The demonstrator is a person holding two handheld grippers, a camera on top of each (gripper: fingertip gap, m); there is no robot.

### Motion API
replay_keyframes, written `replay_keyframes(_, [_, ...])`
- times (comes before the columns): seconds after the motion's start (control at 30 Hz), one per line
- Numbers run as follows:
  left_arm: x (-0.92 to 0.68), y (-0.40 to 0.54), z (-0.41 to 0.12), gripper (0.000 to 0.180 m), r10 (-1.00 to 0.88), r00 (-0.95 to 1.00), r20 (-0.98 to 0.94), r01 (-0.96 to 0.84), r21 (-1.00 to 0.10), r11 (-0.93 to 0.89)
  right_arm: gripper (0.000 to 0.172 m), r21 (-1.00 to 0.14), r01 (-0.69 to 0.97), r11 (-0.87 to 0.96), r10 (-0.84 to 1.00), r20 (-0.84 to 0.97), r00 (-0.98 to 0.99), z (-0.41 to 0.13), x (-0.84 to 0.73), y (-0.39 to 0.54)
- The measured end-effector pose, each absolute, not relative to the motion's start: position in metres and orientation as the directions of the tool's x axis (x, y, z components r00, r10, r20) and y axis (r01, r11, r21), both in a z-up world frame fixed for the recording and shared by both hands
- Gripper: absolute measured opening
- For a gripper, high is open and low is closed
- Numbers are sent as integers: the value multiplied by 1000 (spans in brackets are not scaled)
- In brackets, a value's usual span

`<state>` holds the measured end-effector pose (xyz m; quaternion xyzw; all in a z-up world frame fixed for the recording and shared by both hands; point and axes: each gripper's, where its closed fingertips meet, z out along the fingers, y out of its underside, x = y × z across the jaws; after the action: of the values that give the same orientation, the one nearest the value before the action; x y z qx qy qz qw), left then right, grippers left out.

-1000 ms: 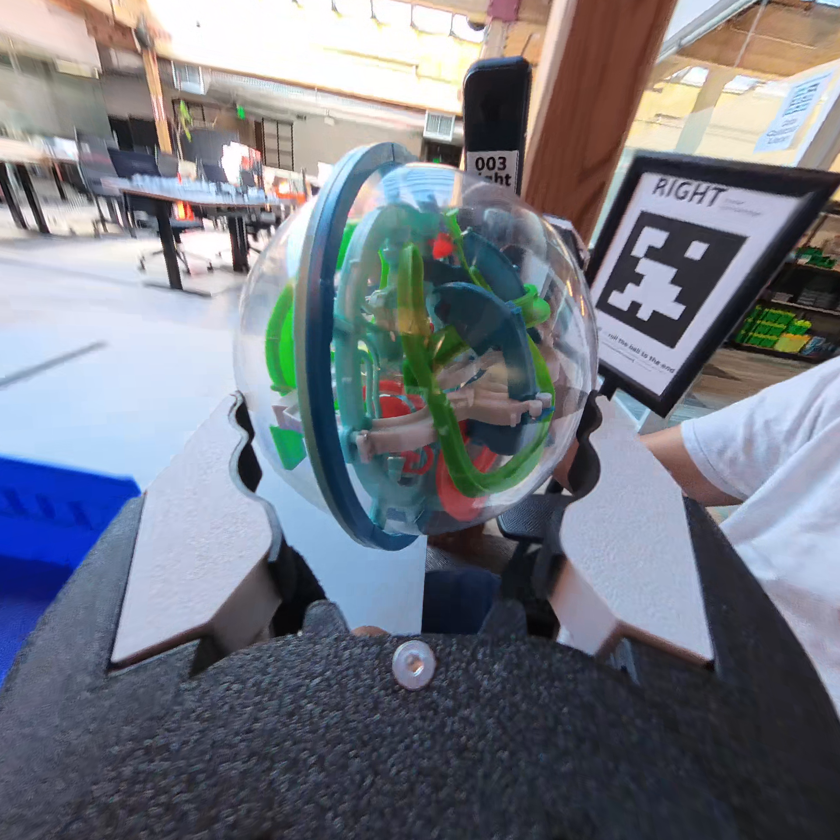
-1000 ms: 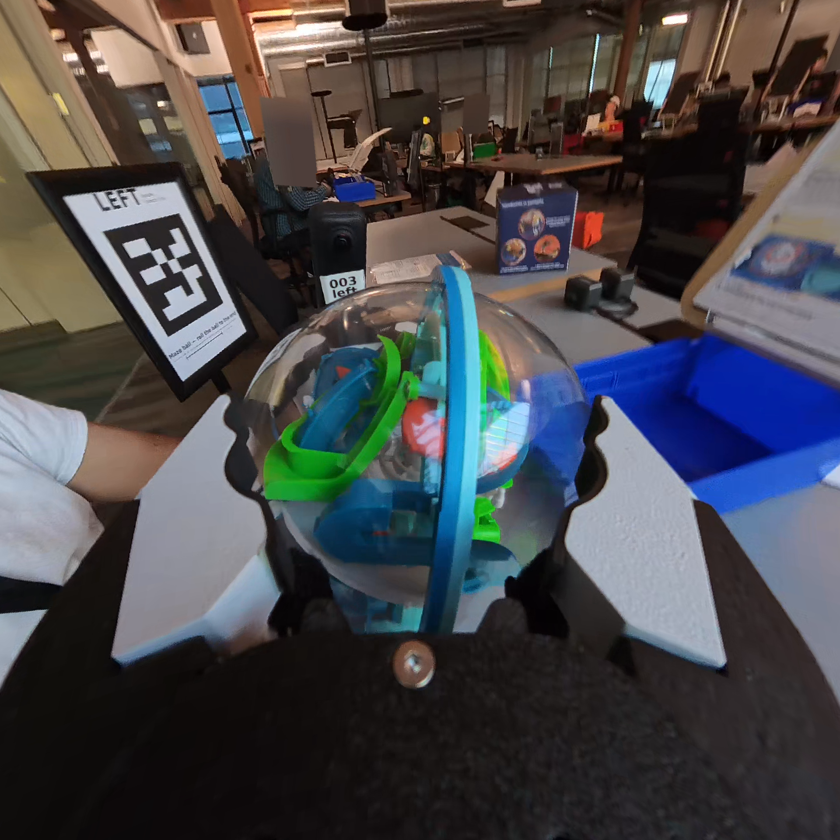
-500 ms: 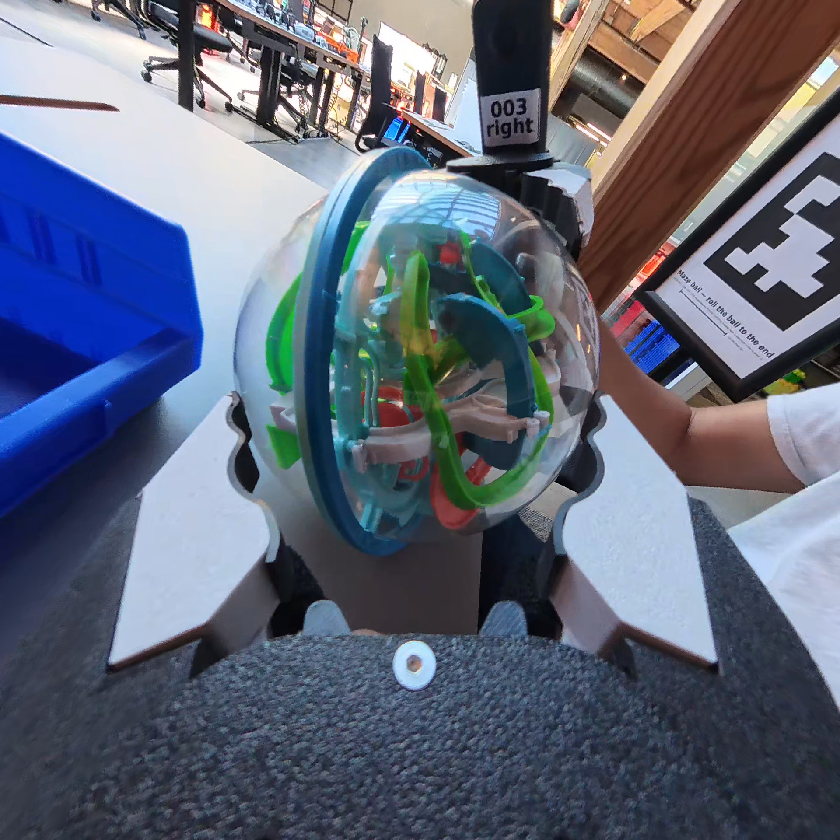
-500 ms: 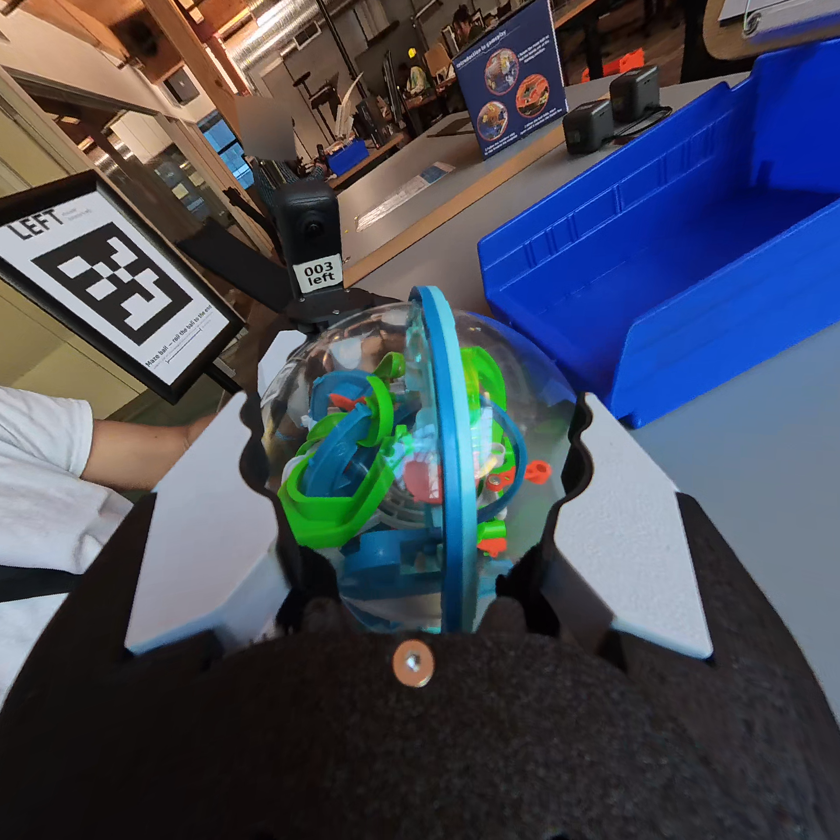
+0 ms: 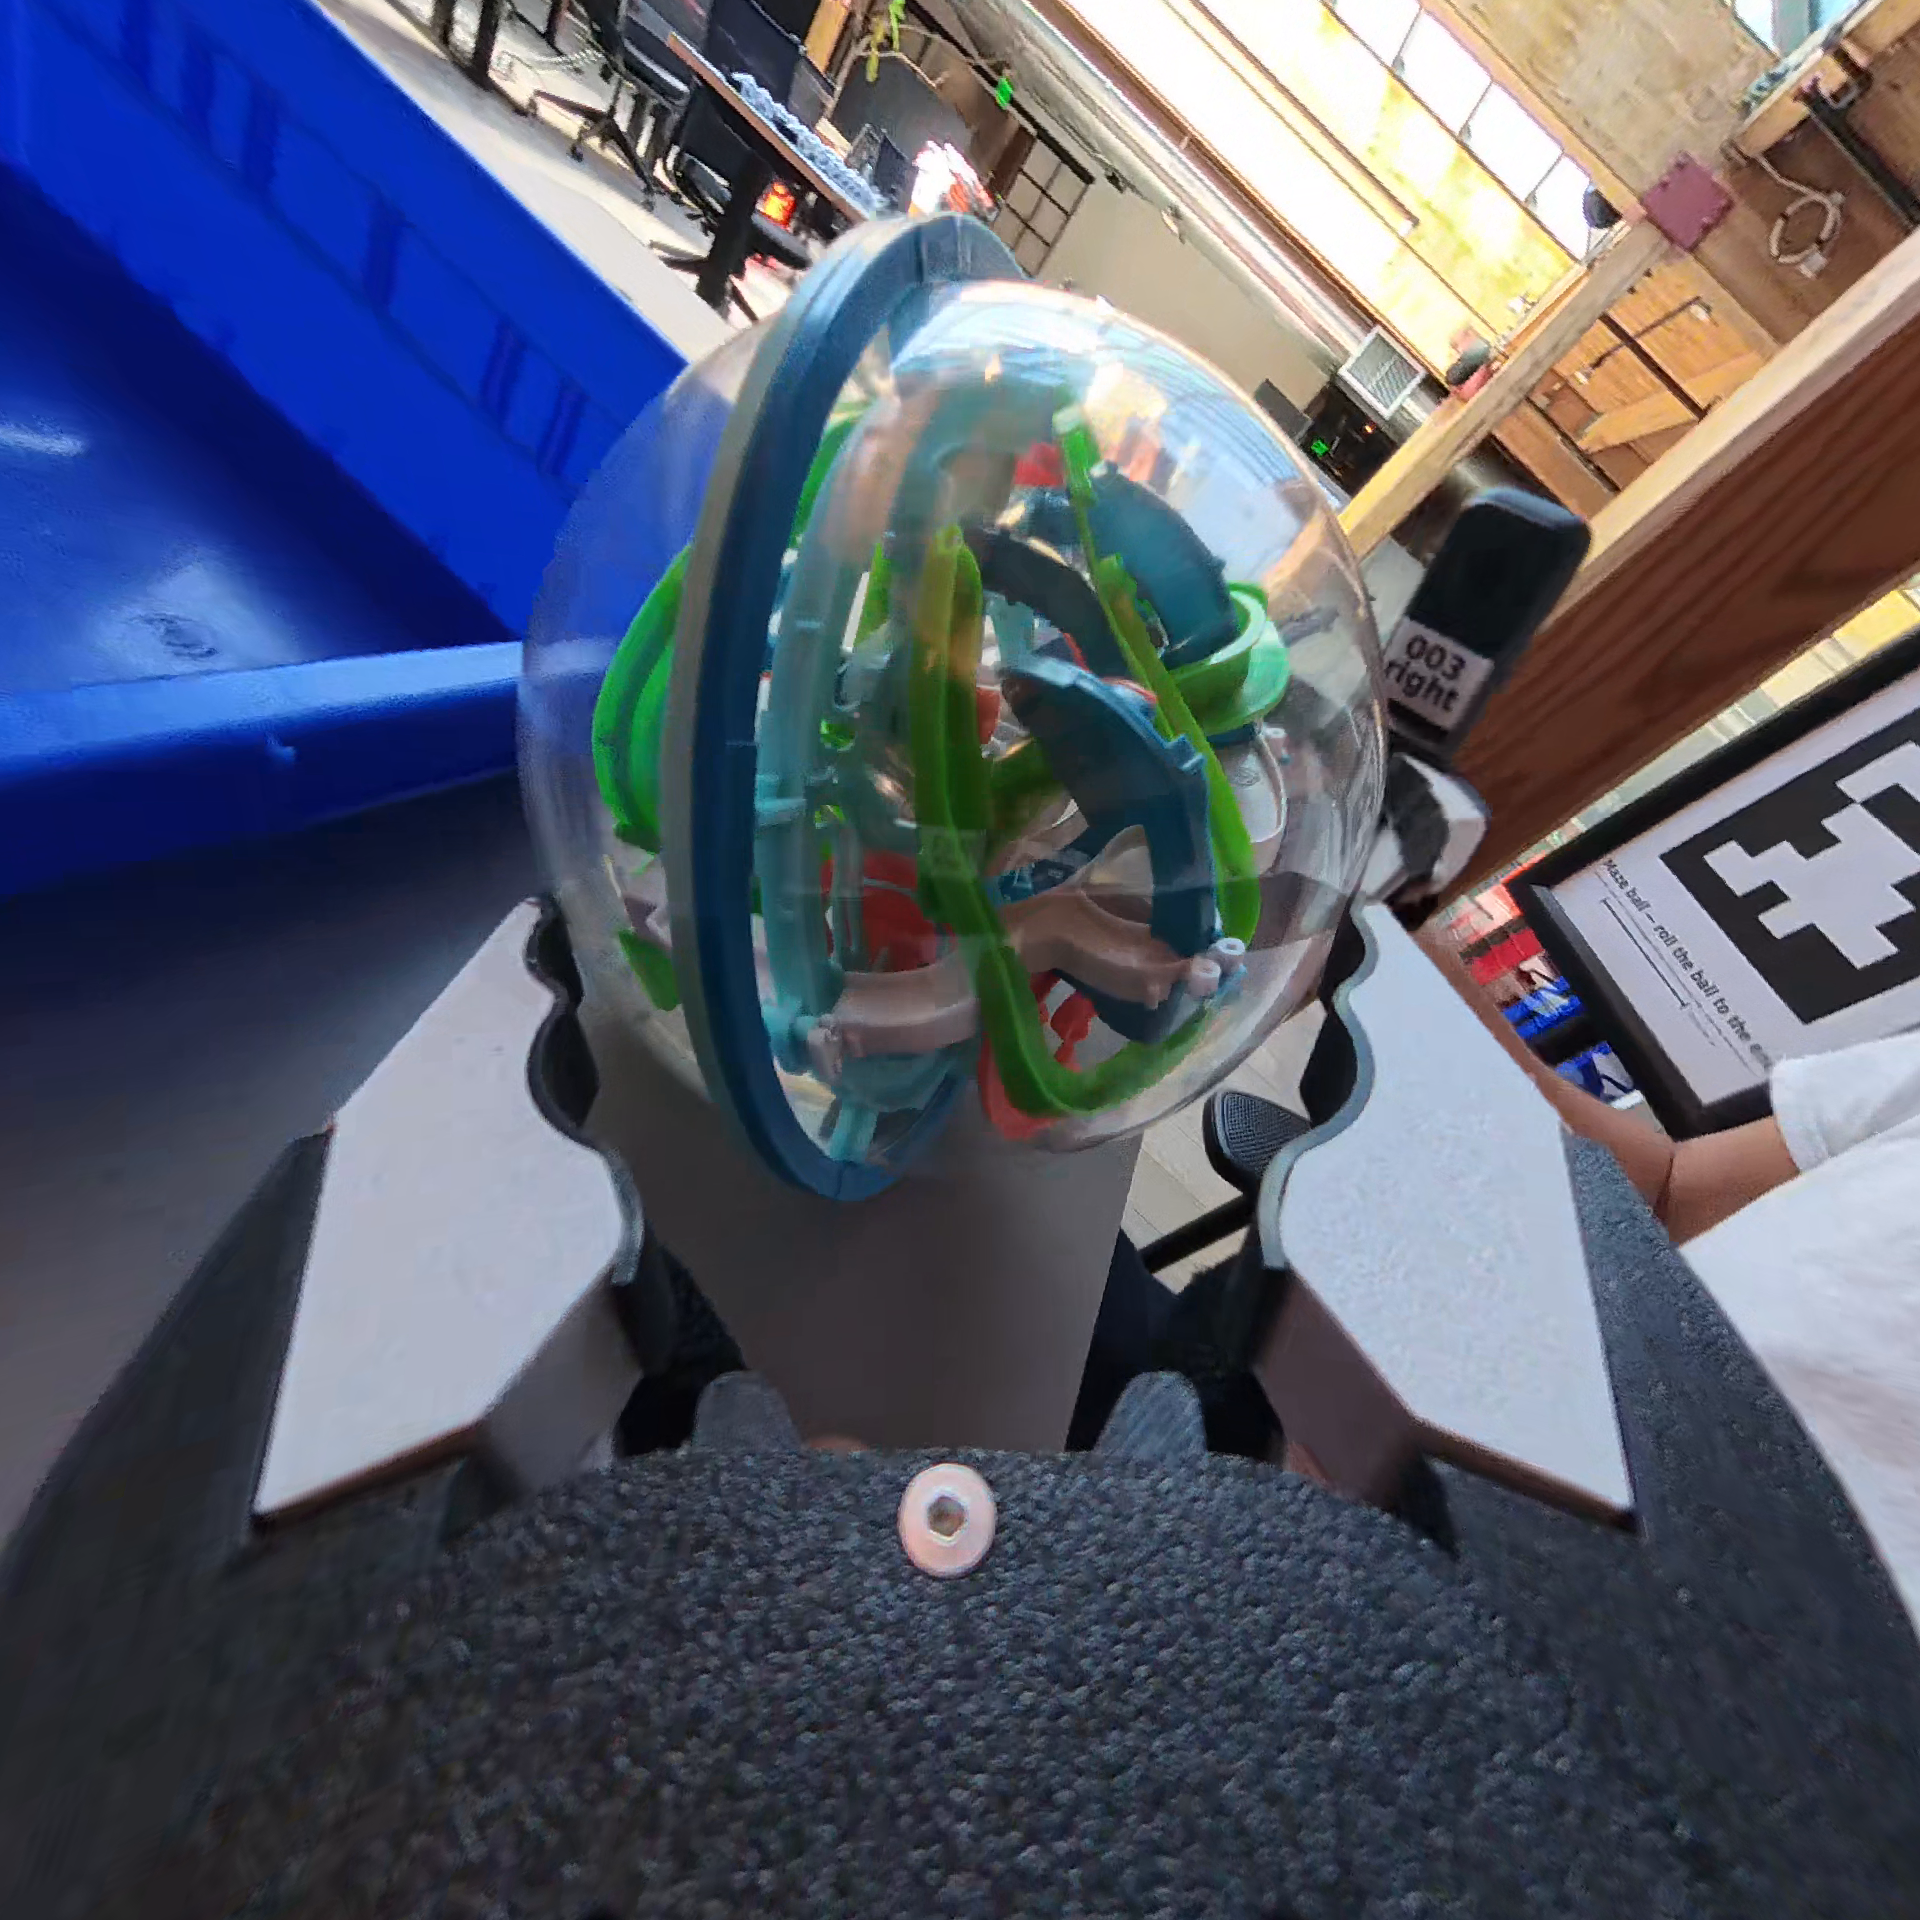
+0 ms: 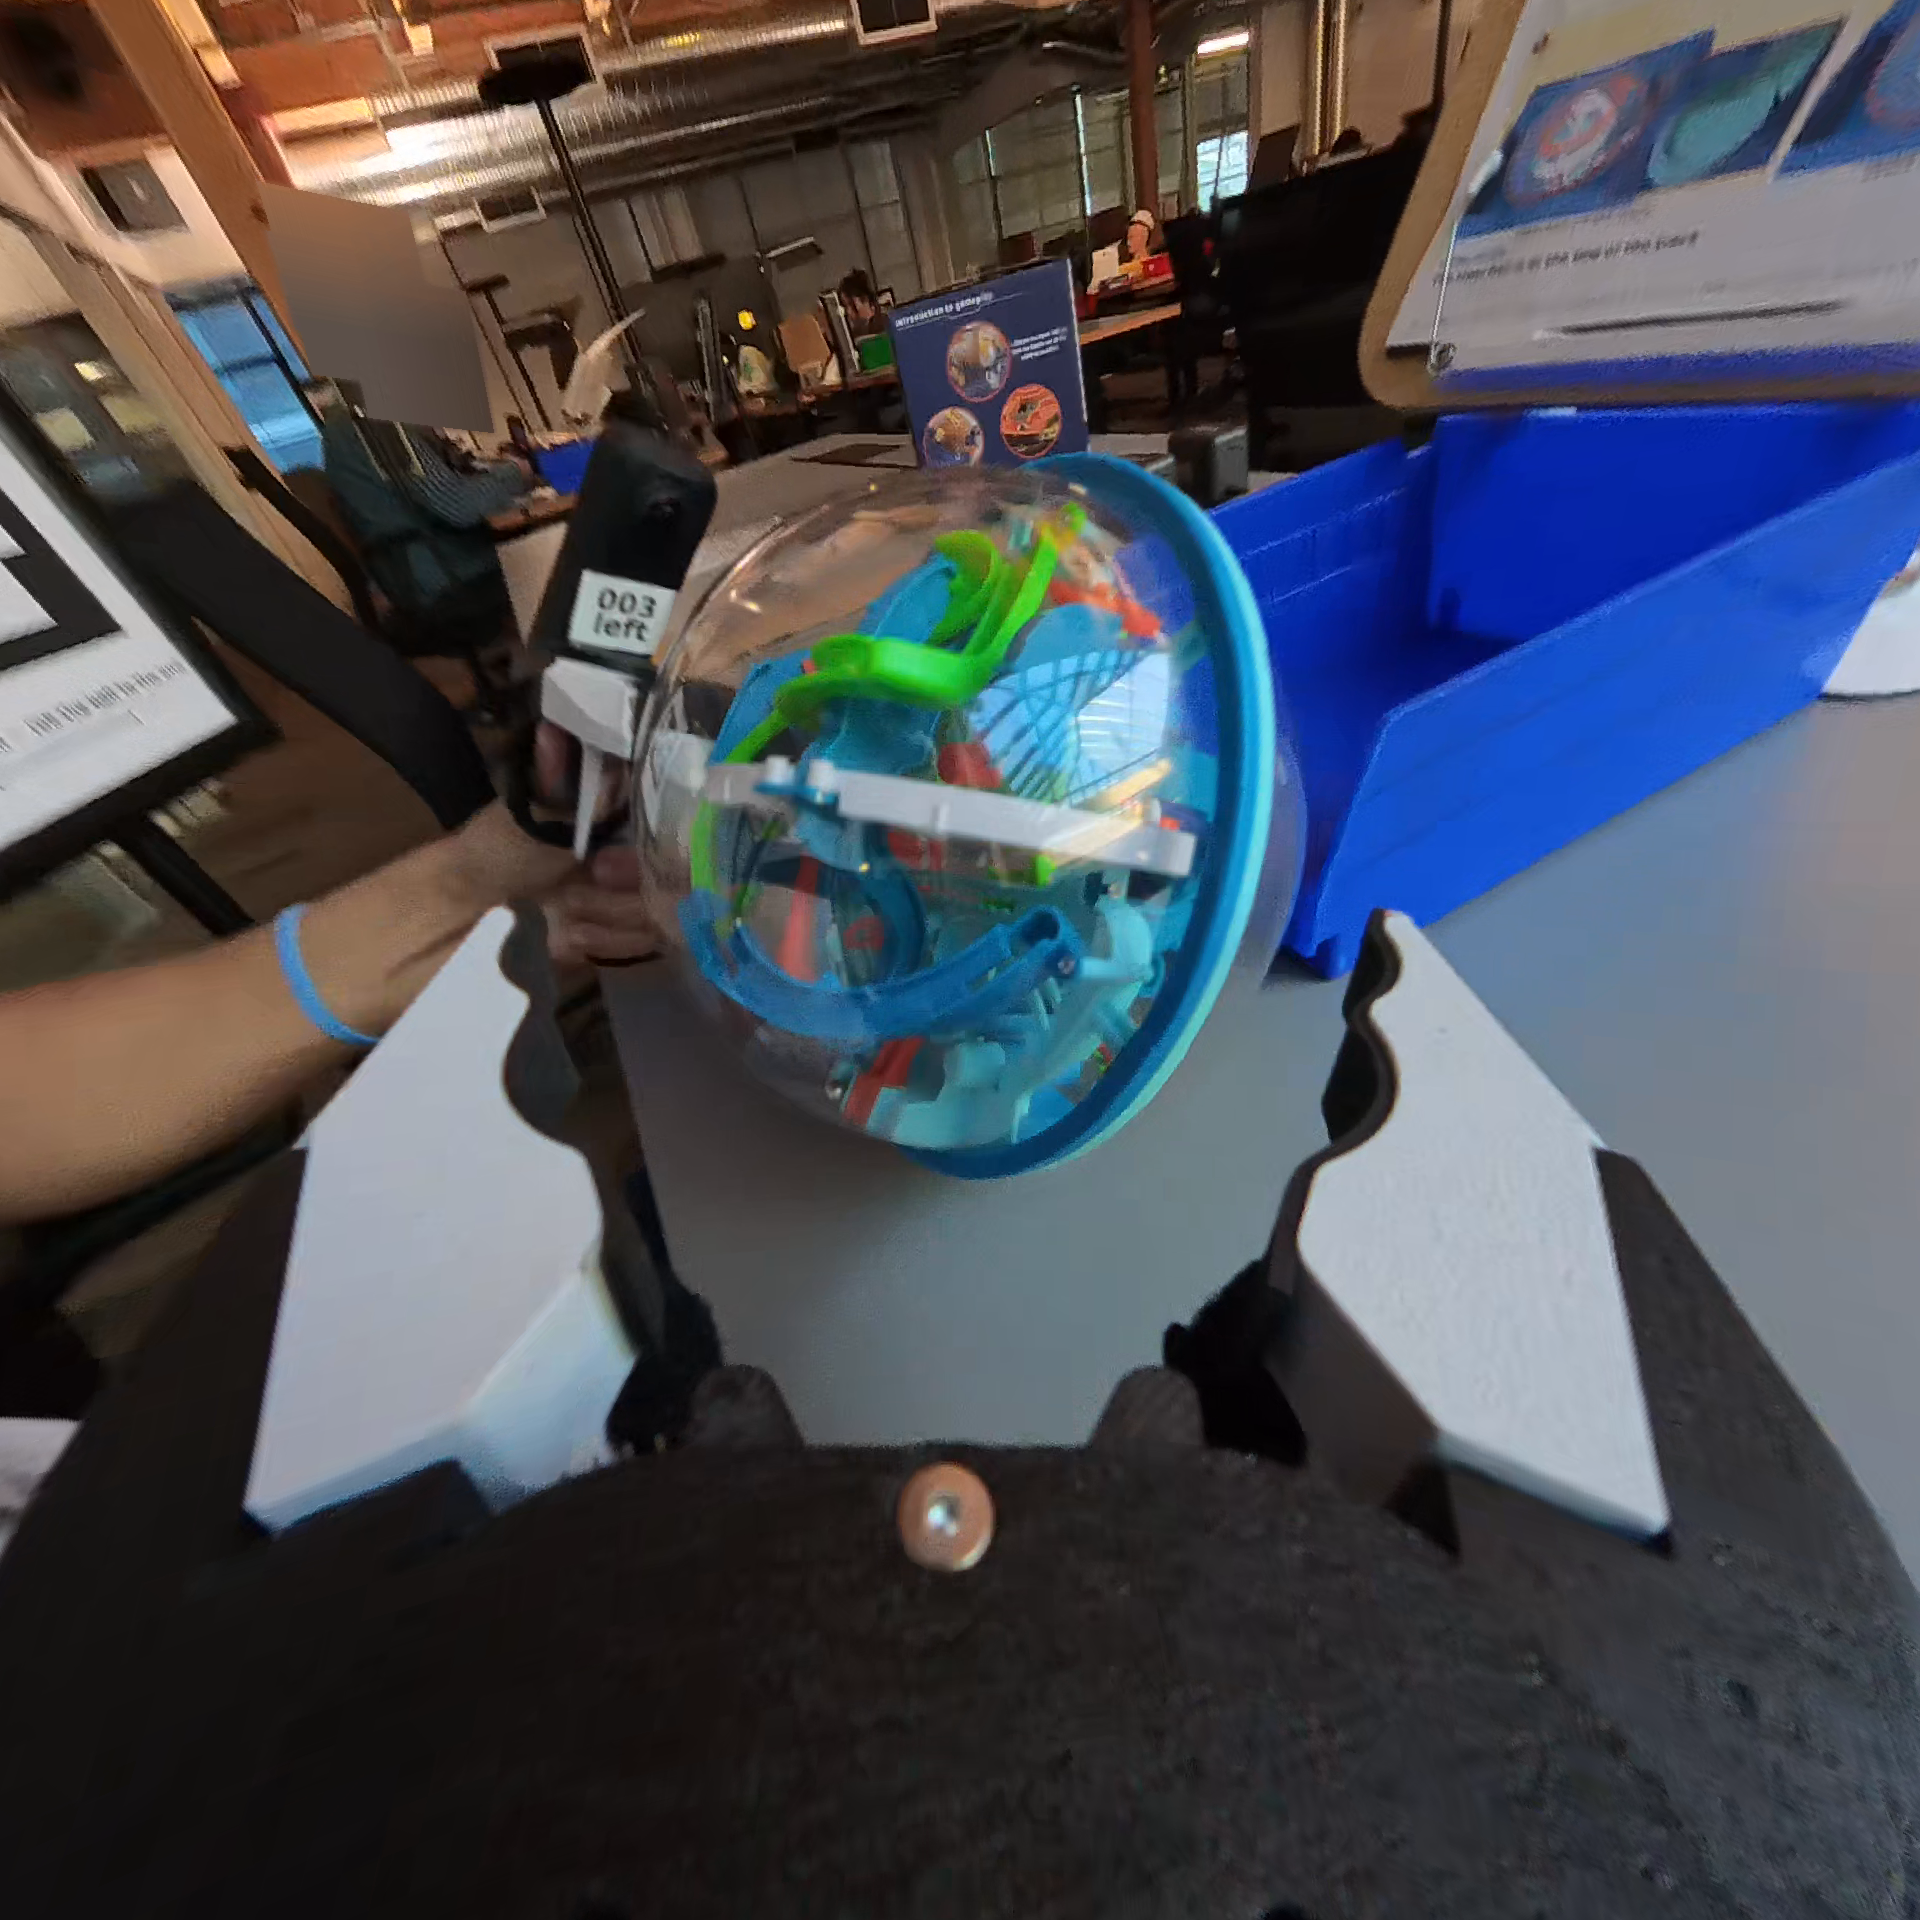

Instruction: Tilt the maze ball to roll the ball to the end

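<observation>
maze ball [image 6: 966,821] tilted beside blue bin [image 6: 1621,665], clear of open hand-held gripper [image 6: 940,997].

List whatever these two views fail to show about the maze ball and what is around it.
- Small ball inside the maze ball: neither view picks it out surely; tracks, glare and motion blur mask it.
- The track's end: not identifiable in either view, as the tracks overlap.
- Right gripper, left wrist view: mostly behind the sphere.
- Left gripper, right wrist view: fingers behind the sphere.
- Blue bin: cut off by the edge in both views.
</observation>
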<state>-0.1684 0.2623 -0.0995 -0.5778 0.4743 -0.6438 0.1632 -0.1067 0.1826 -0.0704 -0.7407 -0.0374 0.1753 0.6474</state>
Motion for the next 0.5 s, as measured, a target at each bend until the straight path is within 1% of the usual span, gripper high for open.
replay_keyframes(0.07, [-175, 263, -101, 137, -772, -249, 584, -337, -800, -496, 146, -987, -56, -149, 242, -91, 966, -80, -114, 189])
replay_keyframes(0.13, [-178, 263, -99, 136, -794, -225, 564, -312, -814, -490, 146, -991, 16, -136, 196, -11, 980, -85, -121, 194])
replay_keyframes(0.2, [-182, 261, -94, 130, -792, -223, 569, -288, -814, -504, 146, -990, 50, -134, 142, 30, 989, -89, -125, 196])
replay_keyframes(0.23, [-183, 259, -90, 124, -780, -230, 583, -275, -807, -522, 146, -988, 62, -142, 132, 44, 990, -92, -128, 197])
replay_keyframes(0.27, [-185, 255, -86, 123, -764, -240, 599, -268, -797, -541, 146, -986, 69, -149, 128, 50, 991, -95, -132, 198])
replay_keyframes(0.33, [-186, 248, -86, 122, -757, -236, 609, -273, -789, -550, 154, -984, 77, -162, 94, 63, 994, -100, -134, 202])
replay_keyframes(0.4, [-184, 242, -94, 128, -794, -211, 570, -302, -811, -502, 153, -976, 123, -180, 75, 111, 991, -103, -134, 205])
replay_keyframes(0.5, [-185, 247, -92, 130, -830, -215, 515, -324, -839, -437, 154, -968, 133, -211, 93, 116, 989, -100, -132, 210])
